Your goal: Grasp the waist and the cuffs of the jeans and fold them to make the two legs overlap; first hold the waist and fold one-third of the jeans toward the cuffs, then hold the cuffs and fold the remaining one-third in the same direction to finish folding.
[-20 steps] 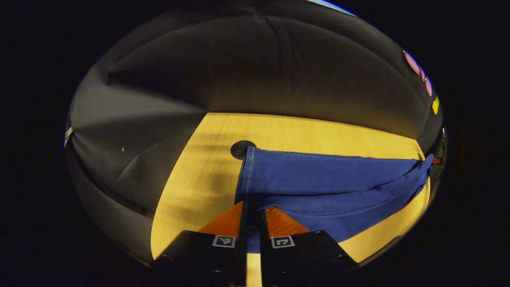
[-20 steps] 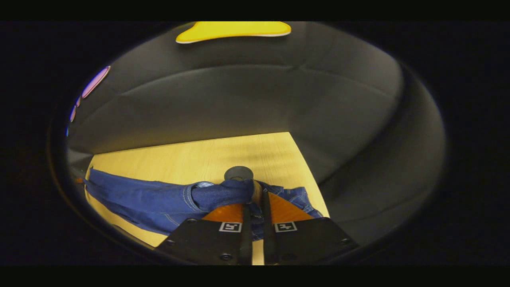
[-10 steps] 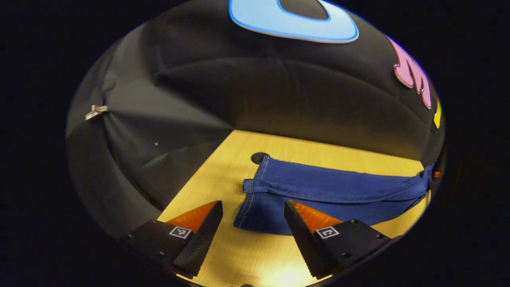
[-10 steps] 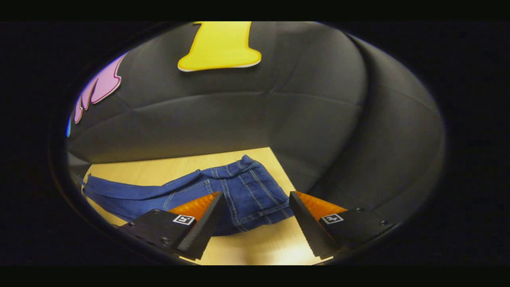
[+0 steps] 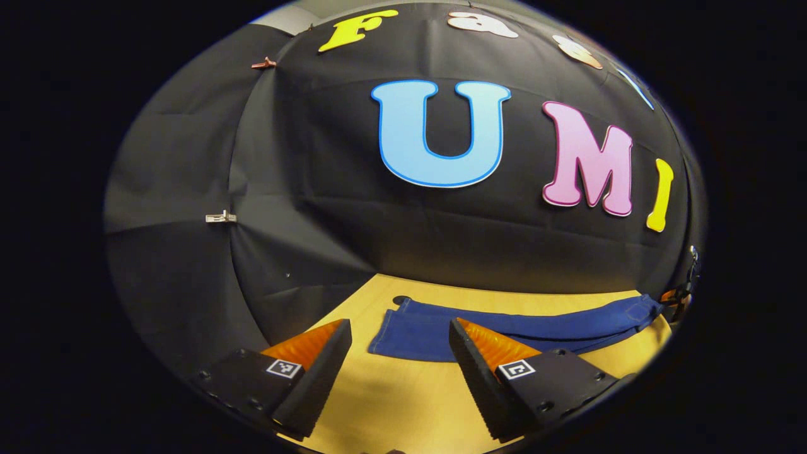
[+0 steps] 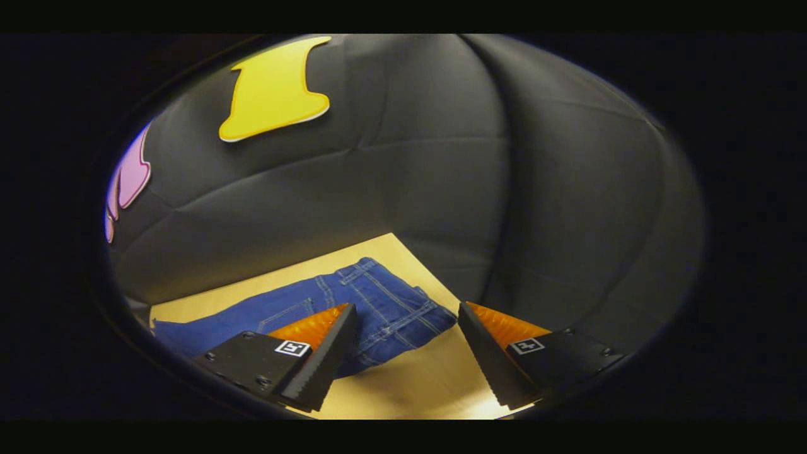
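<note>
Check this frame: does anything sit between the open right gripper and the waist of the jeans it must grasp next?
Nothing visible does. The right gripper hangs open above the table, with the jeans waist lying flat just ahead of its fingertips and bare wood between them.

Our two handheld grippers, matched in build

We see that the left gripper and the right gripper each carry two black wedge-shaped fingers with serrated inner faces, ribbed orange panels on top, a small square black-and-white marker on every finger body, and dark screws set into the black housings.
</note>
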Demonstrator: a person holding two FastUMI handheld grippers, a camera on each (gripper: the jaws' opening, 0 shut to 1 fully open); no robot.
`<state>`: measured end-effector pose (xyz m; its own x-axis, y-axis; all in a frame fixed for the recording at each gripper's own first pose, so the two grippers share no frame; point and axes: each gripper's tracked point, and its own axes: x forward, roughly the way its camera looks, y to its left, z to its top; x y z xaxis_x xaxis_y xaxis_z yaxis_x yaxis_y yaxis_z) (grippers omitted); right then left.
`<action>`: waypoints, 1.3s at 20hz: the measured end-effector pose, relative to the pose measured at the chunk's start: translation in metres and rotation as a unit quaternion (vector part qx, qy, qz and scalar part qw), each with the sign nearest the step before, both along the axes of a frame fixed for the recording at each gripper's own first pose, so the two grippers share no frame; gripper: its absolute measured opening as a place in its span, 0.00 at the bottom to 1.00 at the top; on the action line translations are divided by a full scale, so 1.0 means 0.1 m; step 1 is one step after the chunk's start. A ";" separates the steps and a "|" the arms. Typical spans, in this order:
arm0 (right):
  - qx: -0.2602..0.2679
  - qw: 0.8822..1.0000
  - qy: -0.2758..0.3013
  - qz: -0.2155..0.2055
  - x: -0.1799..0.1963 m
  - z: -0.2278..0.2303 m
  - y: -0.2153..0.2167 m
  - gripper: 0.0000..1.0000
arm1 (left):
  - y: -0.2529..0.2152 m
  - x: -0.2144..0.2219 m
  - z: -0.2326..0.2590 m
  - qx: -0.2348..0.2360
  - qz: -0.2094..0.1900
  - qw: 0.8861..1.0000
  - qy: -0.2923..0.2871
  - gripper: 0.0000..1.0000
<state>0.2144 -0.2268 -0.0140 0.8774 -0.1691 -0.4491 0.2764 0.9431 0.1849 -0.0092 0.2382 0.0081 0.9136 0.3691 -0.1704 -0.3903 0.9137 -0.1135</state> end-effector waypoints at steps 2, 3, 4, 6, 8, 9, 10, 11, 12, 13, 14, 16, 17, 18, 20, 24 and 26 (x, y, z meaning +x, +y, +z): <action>0.002 1.000 0.007 -0.013 0.02 -0.13 -0.06 0.98 | -0.04 -0.06 0.01 -0.022 -0.013 1.000 -0.004 0.98; 0.008 1.000 0.008 -0.017 0.01 -0.16 -0.05 0.98 | -0.14 -0.05 0.01 -0.032 -0.025 0.999 -0.004 0.98; 0.008 1.000 0.004 -0.015 0.01 -0.15 -0.06 0.98 | -0.23 -0.01 -0.02 -0.040 -0.034 0.999 -0.003 0.96; 0.006 1.000 0.012 -0.013 0.01 -0.23 -0.04 0.98 | -0.53 0.13 -0.07 -0.046 -0.047 0.998 -0.003 0.96; 0.024 0.999 0.020 -0.017 0.04 -0.33 -0.02 0.98 | -0.64 0.26 -0.10 -0.053 -0.056 0.997 -0.005 0.97; 0.033 0.999 0.022 -0.019 0.04 -0.36 -0.02 0.98 | -0.70 0.32 -0.11 -0.058 -0.061 0.996 -0.009 0.97; 0.042 0.999 0.023 -0.019 0.04 -0.38 -0.01 0.98 | -0.77 0.37 -0.13 -0.065 -0.067 0.996 -0.012 0.97; 0.042 0.999 0.014 -0.019 0.07 -0.37 -0.02 0.98 | -0.83 0.43 -0.17 -0.072 -0.073 0.995 -0.009 0.97; 0.044 0.999 0.014 -0.016 0.06 -0.38 -0.01 0.98 | -0.87 0.47 -0.22 -0.074 -0.076 0.994 -0.004 0.96; 0.039 0.999 0.014 -0.014 0.06 -0.37 0.00 0.91 | -0.89 0.51 -0.27 -0.071 -0.078 0.994 0.003 0.97; 0.031 0.999 0.017 -0.012 0.07 -0.38 -0.01 0.96 | -0.91 0.53 -0.31 -0.067 -0.079 0.995 0.010 0.97; 0.025 1.000 0.016 -0.004 0.11 -0.40 0.06 0.90 | -0.95 0.57 -0.36 -0.062 -0.083 0.994 0.018 0.97; 0.029 0.999 0.016 -0.002 0.12 -0.41 0.11 0.86 | -0.98 0.59 -0.38 -0.060 -0.085 0.994 0.021 0.97; 0.027 0.999 0.018 -0.006 0.13 -0.43 0.12 0.74 | -1.00 0.60 -0.41 -0.056 -0.088 0.994 0.025 0.96; 0.036 0.999 0.021 -0.006 0.15 -0.45 0.17 0.53 | -1.05 0.63 -0.49 -0.051 -0.093 0.994 0.032 0.97; 0.014 1.000 0.010 0.005 0.15 -0.39 0.21 0.23 | -1.07 0.67 -0.61 -0.059 -0.089 0.994 0.036 0.97; -0.007 1.000 0.006 0.023 0.15 -0.35 0.24 0.07 | -1.08 0.68 -0.68 -0.068 -0.087 0.993 0.036 0.97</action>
<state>0.2297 -0.2024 -0.0487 0.8791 -0.1345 -0.4572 0.2346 0.9572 0.1695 0.0591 0.1305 -0.0596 0.9454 0.1757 -0.2744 -0.2391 0.9463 -0.2178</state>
